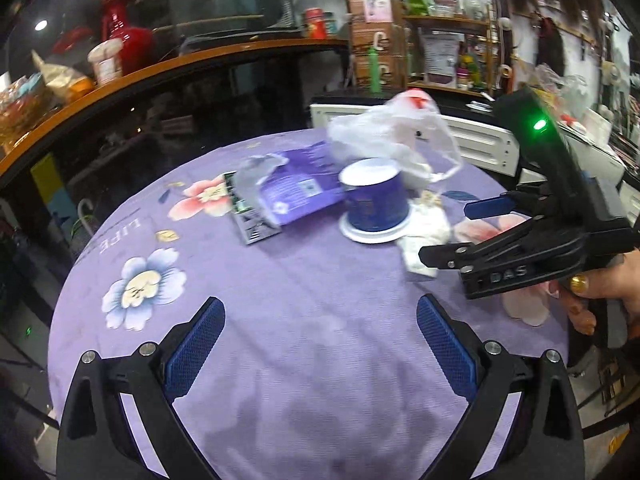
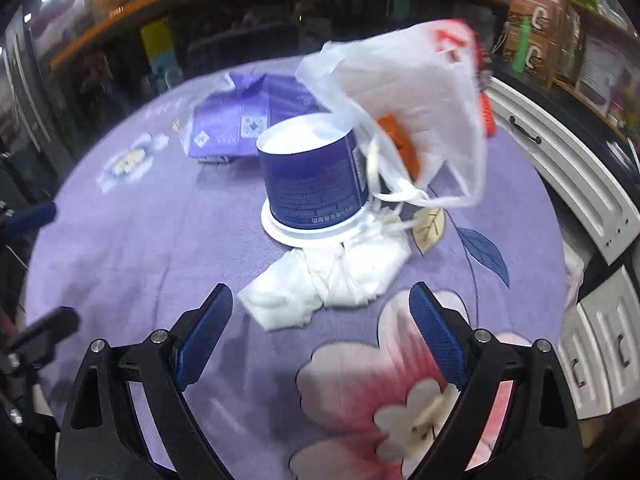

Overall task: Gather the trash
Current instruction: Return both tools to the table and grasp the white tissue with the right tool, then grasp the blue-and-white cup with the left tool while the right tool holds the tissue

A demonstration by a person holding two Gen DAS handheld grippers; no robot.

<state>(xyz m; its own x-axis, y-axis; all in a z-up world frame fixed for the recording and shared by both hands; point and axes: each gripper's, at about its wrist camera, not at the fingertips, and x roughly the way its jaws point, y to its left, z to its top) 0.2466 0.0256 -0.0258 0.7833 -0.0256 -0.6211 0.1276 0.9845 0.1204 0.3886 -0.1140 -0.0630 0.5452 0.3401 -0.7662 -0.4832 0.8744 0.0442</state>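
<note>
A dark blue paper cup [image 1: 376, 204] [image 2: 314, 184] stands upside down on a round table with a purple floral cloth [image 1: 280, 288] [image 2: 140, 232]. Behind it a white plastic bag [image 1: 388, 136] [image 2: 412, 120] stands puffed up, with something orange inside. Crumpled white tissue [image 1: 424, 240] [image 2: 332, 284] lies in front of the cup. A purple wrapper [image 1: 292, 188] [image 2: 240, 120] lies to the left on a dark flat packet [image 1: 252, 224]. My left gripper [image 1: 320, 332] is open over bare cloth. My right gripper [image 2: 320, 320] [image 1: 452, 232] is open, close to the tissue.
A wooden shelf [image 1: 120, 80] with a red vase [image 1: 124, 36], snacks and a cup curves behind the table. White drawers [image 2: 580, 184] [image 1: 472, 140] stand at the right. A hand [image 1: 600, 292] holds the right gripper's handle.
</note>
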